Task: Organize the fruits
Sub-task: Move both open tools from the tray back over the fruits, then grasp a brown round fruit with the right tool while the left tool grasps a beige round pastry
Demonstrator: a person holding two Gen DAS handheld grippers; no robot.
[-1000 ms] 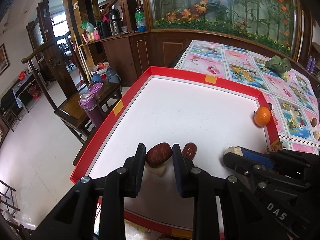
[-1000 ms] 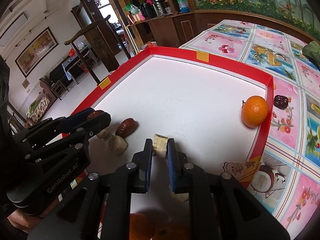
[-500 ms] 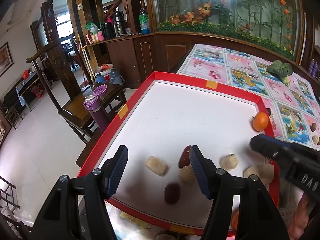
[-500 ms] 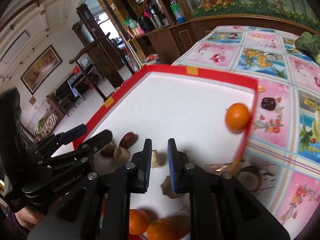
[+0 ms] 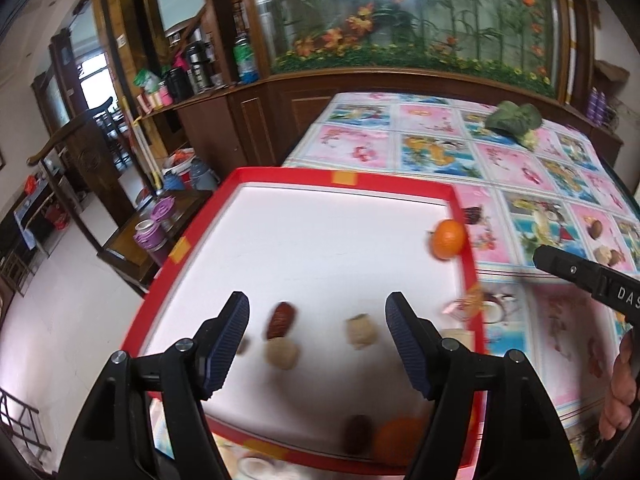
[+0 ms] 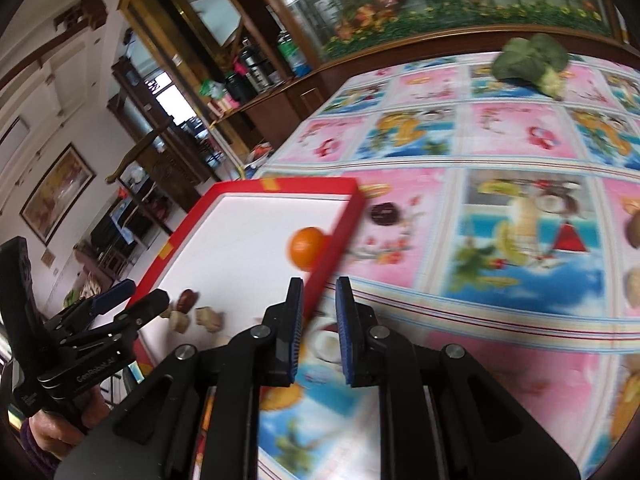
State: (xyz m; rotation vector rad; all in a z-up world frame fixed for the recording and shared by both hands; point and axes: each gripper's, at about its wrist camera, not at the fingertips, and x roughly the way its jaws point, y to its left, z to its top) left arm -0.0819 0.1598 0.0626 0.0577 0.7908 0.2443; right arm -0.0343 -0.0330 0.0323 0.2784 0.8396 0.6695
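Note:
A white tray with a red rim (image 5: 464, 216) holds an orange (image 5: 447, 239) at its right edge, a red date (image 5: 281, 319) and two pale round pieces (image 5: 282, 353) (image 5: 361, 332). A dark date (image 5: 357, 434) and a second orange (image 5: 396, 440) lie blurred at the near rim. My left gripper (image 5: 316, 312) hovers over the dates and pale pieces, its jaws opening with nothing pressed between them. My right gripper (image 6: 320, 292) is shut with nothing in it, over the tray's right rim (image 6: 340, 224) and the tablecloth.
A flowery tablecloth (image 6: 500, 152) covers the table to the right of the tray. On it lie a green vegetable (image 6: 528, 60), a dark fruit (image 6: 383, 214) and two small brown and pale pieces (image 5: 592, 228) at the far right. A chair and a wooden cabinet stand on the left.
My left gripper opened, let go of the red date and drew back. The right gripper swung right, off the tray and over the tablecloth; the pale piece is no longer between its jaws.

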